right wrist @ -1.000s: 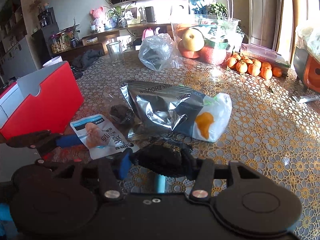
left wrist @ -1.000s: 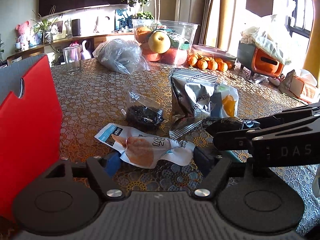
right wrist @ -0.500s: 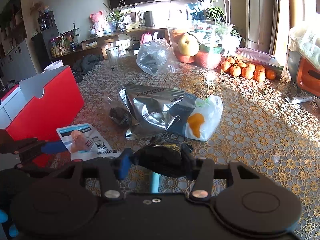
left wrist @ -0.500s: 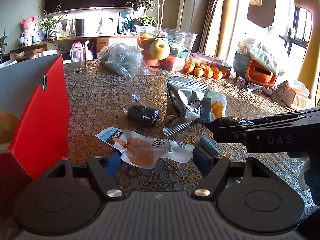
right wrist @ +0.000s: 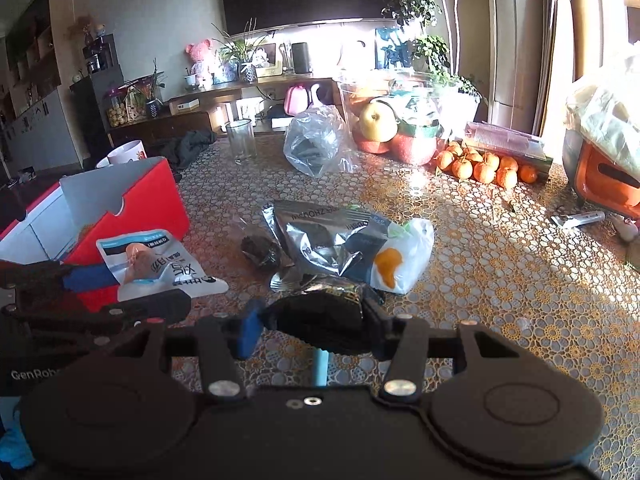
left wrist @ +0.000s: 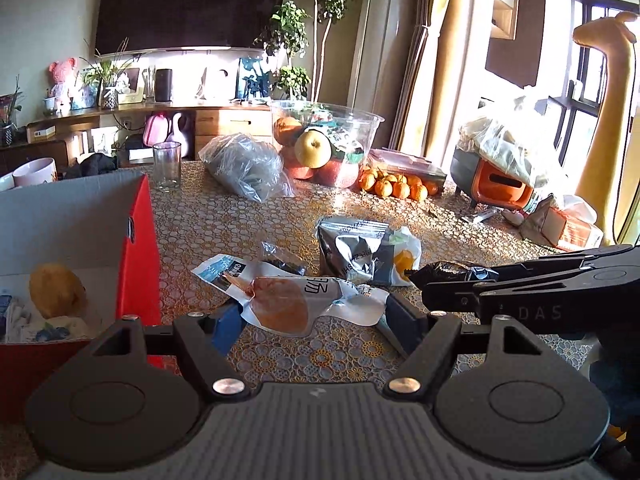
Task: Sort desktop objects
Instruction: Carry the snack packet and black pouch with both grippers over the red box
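My left gripper (left wrist: 308,320) is shut on a white snack packet with an orange picture (left wrist: 280,296) and holds it above the table, beside the red box (left wrist: 138,248). In the right wrist view the packet (right wrist: 156,264) hangs at the box's (right wrist: 152,196) near corner. My right gripper (right wrist: 316,320) is shut on a black foil packet (right wrist: 320,316); the packet also shows in the left wrist view (left wrist: 452,272). A silver-and-white snack bag (right wrist: 344,240) and a small clear bag with dark contents (right wrist: 260,248) lie on the table.
The red box holds a yellow round item (left wrist: 56,290) and other packets. Farther back stand a glass (right wrist: 240,140), a grey plastic bag (right wrist: 316,140), a clear fruit bowl (right wrist: 404,120) and several oranges (right wrist: 484,166). A teal pen (right wrist: 320,364) lies under my right gripper.
Both grippers have risen from the table with their packets. The left one has lifted the white packet and moved it towards the red box, whose inside now shows.
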A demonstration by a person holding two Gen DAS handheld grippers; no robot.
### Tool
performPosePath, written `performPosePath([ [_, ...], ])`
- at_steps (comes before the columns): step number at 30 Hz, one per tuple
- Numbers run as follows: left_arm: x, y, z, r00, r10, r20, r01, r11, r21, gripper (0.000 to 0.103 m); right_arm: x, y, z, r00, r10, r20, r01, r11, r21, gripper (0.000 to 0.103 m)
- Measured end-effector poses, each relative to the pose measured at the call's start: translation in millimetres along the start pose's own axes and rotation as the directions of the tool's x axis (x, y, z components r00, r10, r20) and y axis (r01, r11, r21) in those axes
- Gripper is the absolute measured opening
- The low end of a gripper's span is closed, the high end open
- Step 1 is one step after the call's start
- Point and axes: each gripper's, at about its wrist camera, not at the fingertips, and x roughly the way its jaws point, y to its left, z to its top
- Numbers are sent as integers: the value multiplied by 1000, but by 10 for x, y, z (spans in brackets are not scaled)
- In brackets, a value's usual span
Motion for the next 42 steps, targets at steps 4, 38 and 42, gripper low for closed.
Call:
performPosePath([
  [4, -215, -1, 79, 999, 8, 37, -8, 1000, 2, 75, -172, 107, 41, 1000, 8, 25, -8, 1000, -19, 51],
  [38, -1541, 1256, 268, 953, 240, 182, -223, 969, -108, 75, -342, 1816, 543, 972, 222, 76, -194, 942, -273, 51],
  [42, -1533, 1440, 264, 949, 261, 180, -240, 962, -129, 75, -203, 1941, 594, 970, 236, 57, -209, 933, -294, 51],
])
